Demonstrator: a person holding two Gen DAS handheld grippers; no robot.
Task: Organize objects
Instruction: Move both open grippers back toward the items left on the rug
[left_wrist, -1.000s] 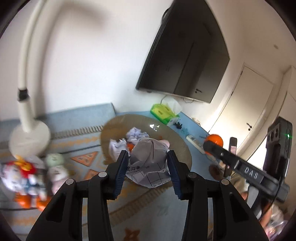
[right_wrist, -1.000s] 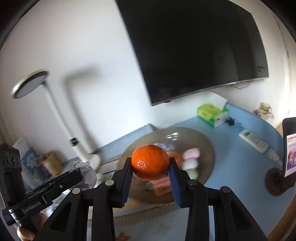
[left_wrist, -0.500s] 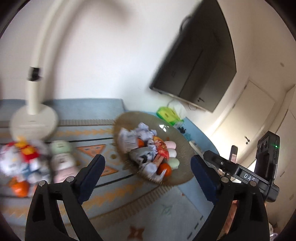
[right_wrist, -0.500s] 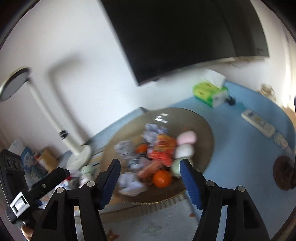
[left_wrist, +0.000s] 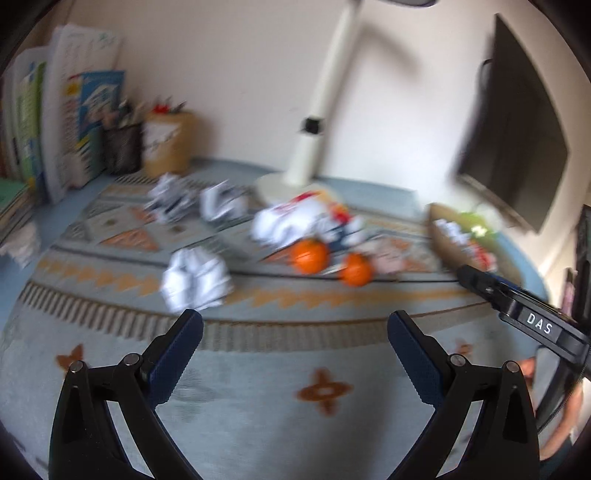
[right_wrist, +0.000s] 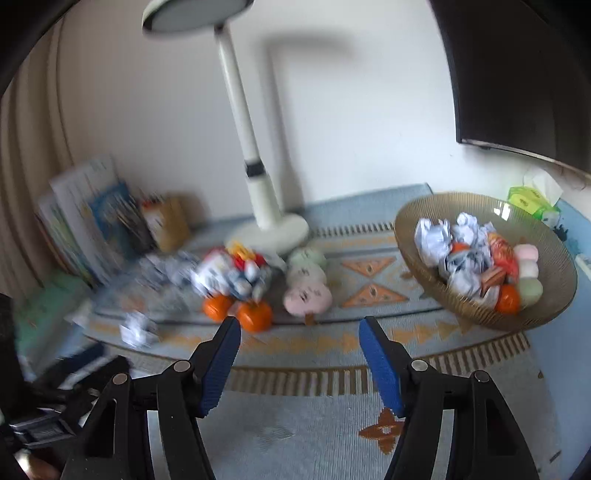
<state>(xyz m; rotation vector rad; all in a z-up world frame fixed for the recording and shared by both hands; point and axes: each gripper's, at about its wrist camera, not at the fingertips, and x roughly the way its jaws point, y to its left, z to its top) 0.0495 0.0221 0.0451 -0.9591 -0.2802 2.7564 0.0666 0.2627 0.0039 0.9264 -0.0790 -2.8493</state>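
Observation:
My left gripper (left_wrist: 294, 332) is open and empty above the patterned mat. A crumpled paper ball (left_wrist: 195, 278) lies just beyond its left finger. Two oranges (left_wrist: 309, 254) lie further back beside a white snack packet (left_wrist: 291, 221). My right gripper (right_wrist: 299, 341) is open and empty. Two oranges (right_wrist: 255, 314) and a pink soft ball (right_wrist: 308, 295) lie just ahead of it. The woven basket (right_wrist: 413, 218) at the right holds paper balls, an orange, snack packets and soft balls.
A white desk lamp (right_wrist: 255, 173) stands behind the pile. Books and a pen holder (left_wrist: 122, 147) line the back left wall. A dark TV (left_wrist: 517, 122) hangs at the right. A green tissue box (right_wrist: 532, 199) sits behind the basket.
Both grippers opened and dropped the paper ball and the orange into the basket. Both have since swung left toward the loose objects on the mat.

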